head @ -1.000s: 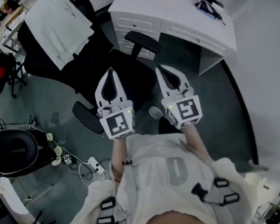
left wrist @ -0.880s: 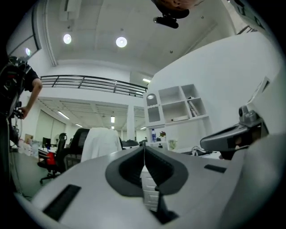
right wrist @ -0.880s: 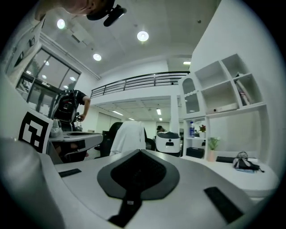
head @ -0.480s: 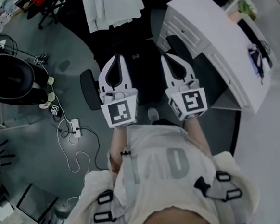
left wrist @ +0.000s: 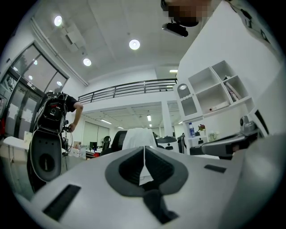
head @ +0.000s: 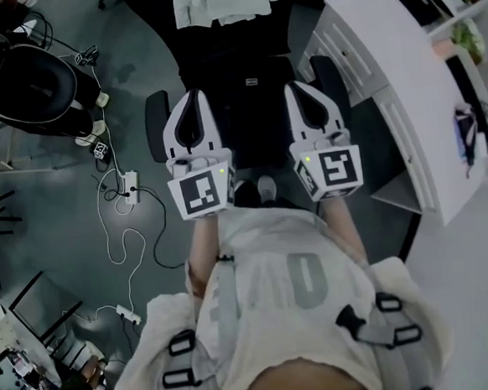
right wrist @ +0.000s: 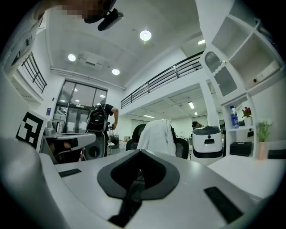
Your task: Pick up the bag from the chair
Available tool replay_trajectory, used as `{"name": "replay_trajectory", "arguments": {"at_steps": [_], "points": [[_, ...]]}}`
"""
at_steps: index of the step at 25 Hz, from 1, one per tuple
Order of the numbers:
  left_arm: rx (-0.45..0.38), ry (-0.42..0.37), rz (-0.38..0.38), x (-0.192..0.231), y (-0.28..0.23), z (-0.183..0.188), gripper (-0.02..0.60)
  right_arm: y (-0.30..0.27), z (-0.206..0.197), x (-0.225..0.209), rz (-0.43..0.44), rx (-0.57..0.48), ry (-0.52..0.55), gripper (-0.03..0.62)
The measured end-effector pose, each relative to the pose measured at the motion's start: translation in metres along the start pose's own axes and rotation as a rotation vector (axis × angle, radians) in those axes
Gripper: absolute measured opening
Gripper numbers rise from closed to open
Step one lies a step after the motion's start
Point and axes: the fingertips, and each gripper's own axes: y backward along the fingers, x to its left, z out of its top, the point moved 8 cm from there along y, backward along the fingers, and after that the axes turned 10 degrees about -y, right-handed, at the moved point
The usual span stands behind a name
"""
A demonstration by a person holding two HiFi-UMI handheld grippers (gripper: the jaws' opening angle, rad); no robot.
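Bag point(head: 250, 105): seemingly the black bulk on the seat of the chair point(head: 156, 125), dark on dark, so its outline is hard to tell. A desk point(head: 404, 93) stands to the right, and a white cloth point(head: 225, 2) hangs over the chair's back. Left gripper point(head: 192, 97) and right gripper point(head: 296, 89) hover level above the seat, jaws fully closed and empty, likely squaring up for the reach. The bag's small label point(head: 250, 82) is unreadable.

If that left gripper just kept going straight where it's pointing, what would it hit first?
Probably the white cloth draped over the backrest of the black chair, which sits dead ahead of the shut left gripper. Depth is hard to judge.
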Motion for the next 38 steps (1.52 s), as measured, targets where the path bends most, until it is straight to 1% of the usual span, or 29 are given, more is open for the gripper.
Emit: {"name": "replay_trajectory", "arguments": {"at_steps": [4,7,9,11,14,18,22,25,27,28,31,32,33,35,38], "points": [[0.009,-0.027,0.012,0.006,0.008,-0.007,0.011,-0.002,-0.004,0.006,-0.001,0.003,-0.001,0.005],[0.011,-0.041,-0.005,0.010,0.006,-0.009,0.011,-0.003,-0.005,0.011,-0.011,-0.003,-0.003,0.005],[0.007,-0.042,-0.014,0.012,0.006,-0.009,0.011,-0.003,-0.007,0.014,-0.023,-0.008,-0.005,0.005],[0.009,-0.035,-0.012,0.015,0.007,-0.010,0.011,-0.004,-0.008,0.016,-0.031,-0.010,-0.009,0.005],[0.014,-0.046,-0.006,0.020,0.007,-0.011,0.011,-0.007,-0.007,0.018,-0.036,-0.016,-0.018,0.005],[0.005,-0.052,0.009,0.027,0.005,-0.011,0.011,-0.011,-0.007,0.018,-0.029,-0.022,-0.040,0.005],[-0.015,-0.041,0.012,0.035,0.002,-0.011,0.011,-0.016,-0.008,0.016,-0.031,-0.014,-0.063,0.006],[-0.019,-0.040,0.015,0.040,-0.001,-0.011,0.012,-0.020,-0.007,0.017,-0.010,-0.008,-0.081,0.008],[-0.017,-0.045,-0.001,0.039,-0.004,-0.013,0.017,-0.022,-0.009,0.014,0.008,-0.006,-0.099,0.010],[-0.014,-0.047,-0.019,0.038,-0.005,-0.014,0.052,-0.023,-0.009,0.013,0.017,-0.007,-0.112,0.053],[0.021,-0.053,-0.094,0.036,-0.008,-0.021,0.207,-0.028,-0.014,0.009,0.016,-0.011,-0.152,0.275],[0.033,-0.059,-0.114,0.035,-0.009,-0.023,0.236,-0.030,-0.016,0.008,0.005,-0.011,-0.155,0.301],[0.033,-0.063,-0.127,0.034,-0.010,-0.023,0.247,-0.031,-0.017,0.007,-0.004,-0.010,-0.153,0.313],[0.019,-0.066,-0.138,0.032,-0.011,-0.023,0.249,-0.032,-0.019,0.006,-0.012,-0.005,-0.148,0.314],[0.023,-0.068,-0.143,0.030,-0.012,-0.026,0.249,-0.033,-0.021,0.005,-0.018,-0.005,-0.145,0.314]]}}
